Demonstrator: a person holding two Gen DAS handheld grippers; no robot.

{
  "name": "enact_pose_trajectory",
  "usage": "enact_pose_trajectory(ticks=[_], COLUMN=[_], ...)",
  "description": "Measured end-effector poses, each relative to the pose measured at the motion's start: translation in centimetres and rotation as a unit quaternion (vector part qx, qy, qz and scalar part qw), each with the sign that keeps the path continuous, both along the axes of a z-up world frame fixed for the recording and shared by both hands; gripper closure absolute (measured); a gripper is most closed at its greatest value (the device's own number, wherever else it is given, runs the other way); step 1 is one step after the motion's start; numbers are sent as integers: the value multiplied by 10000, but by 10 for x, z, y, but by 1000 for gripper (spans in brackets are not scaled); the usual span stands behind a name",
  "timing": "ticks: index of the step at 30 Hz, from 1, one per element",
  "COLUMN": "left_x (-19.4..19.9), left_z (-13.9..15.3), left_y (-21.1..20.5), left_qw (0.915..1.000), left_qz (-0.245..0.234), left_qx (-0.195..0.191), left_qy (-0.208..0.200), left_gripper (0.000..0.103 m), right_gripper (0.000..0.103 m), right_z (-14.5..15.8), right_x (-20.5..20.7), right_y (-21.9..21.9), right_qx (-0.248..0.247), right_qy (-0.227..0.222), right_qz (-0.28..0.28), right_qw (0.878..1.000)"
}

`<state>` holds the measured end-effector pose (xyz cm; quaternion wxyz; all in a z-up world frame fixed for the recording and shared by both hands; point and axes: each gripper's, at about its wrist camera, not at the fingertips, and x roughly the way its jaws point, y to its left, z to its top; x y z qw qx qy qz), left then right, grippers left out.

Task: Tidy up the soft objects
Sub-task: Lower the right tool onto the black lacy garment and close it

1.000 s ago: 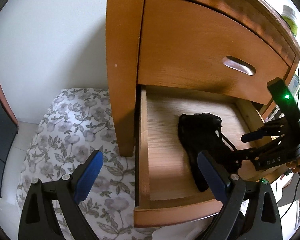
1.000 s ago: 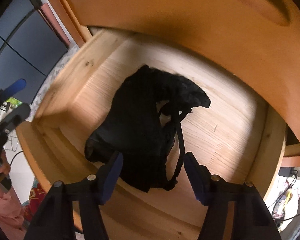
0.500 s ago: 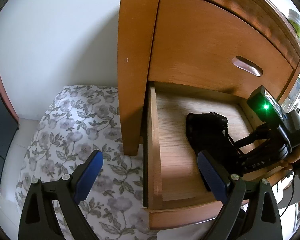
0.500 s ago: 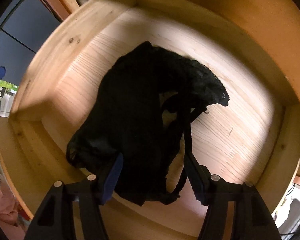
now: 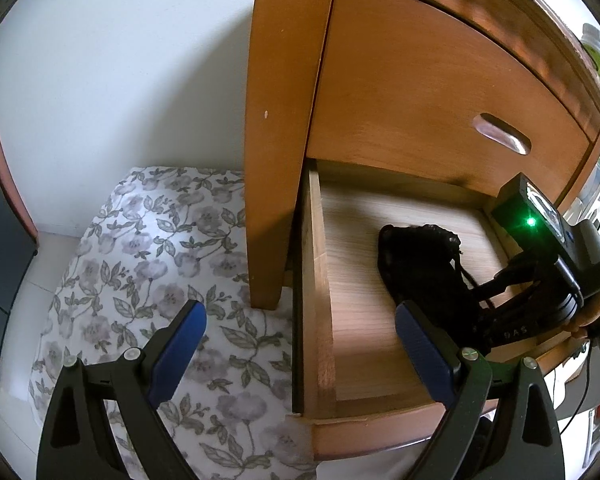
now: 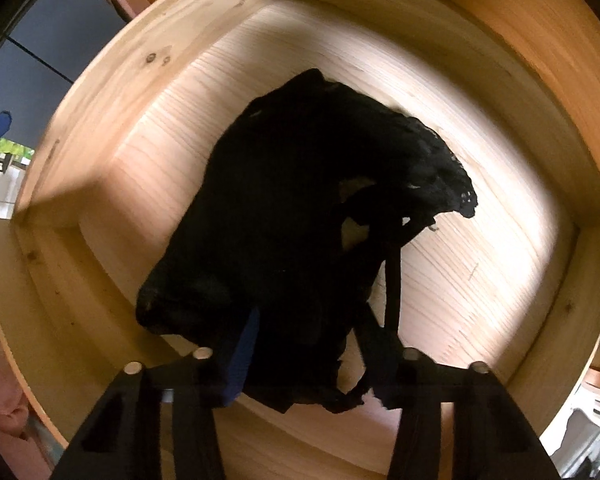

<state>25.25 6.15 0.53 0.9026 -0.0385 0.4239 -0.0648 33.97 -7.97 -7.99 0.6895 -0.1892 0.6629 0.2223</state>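
A black lacy garment (image 6: 300, 200) with thin straps lies bunched on the floor of the open wooden drawer (image 6: 100, 120). My right gripper (image 6: 312, 320) points straight down over the garment's near edge. Its jaws are closing with the cloth between them, and I see no firm pinch. The right pad is hidden by cloth and a strap. In the left wrist view the garment (image 5: 416, 248) sits mid-drawer (image 5: 320, 280), with the right tool and a hand (image 5: 592, 316) over it. My left gripper (image 5: 298, 312) hangs open and empty, straddling the drawer's left wall.
Above the open drawer is a closed drawer front (image 5: 420, 100) with a metal pull (image 5: 500, 134). A floral sheet (image 5: 160, 240) spreads left of the cabinet leg, against a white wall. A green-capped bottle (image 5: 598, 48) stands on the cabinet top.
The right gripper has sunk into the drawer onto the garment, and its jaws have narrowed around the cloth's near edge. The left gripper has barely shifted.
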Motion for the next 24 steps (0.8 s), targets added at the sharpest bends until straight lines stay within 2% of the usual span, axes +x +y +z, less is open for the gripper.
enact_pose_trajectory(ticks=[5,9,11,13,20,24], left_x=[-1,-2,-1,-3,-5,-5], left_z=[1,2,2,4,6,7], left_y=[0,1,0,1,0,0], left_qw=[10000,10000,10000,10000,10000,10000], left_qz=[3,6,5,12,0,11], left_qx=[-27,-30,-29,-40,-41,-28], left_qy=[5,5,4,-2,-3,-12], left_gripper=[7,7,7,7,7,7], right_gripper=[73,79,87,90,93,94], right_z=[3,3,3,5,14,34], right_x=[-1,-4,-5,-7,-15,-30], right_y=[2,-2,-2,-2,-14,-13], right_qx=[-24,-86,-157,-186,-53,61], right_qy=[-99,-177,-226,-281,-518,-894], right_qz=[31,18,44,61,41,-26], right_qw=[9999,9998,9996,9994,9986,9960])
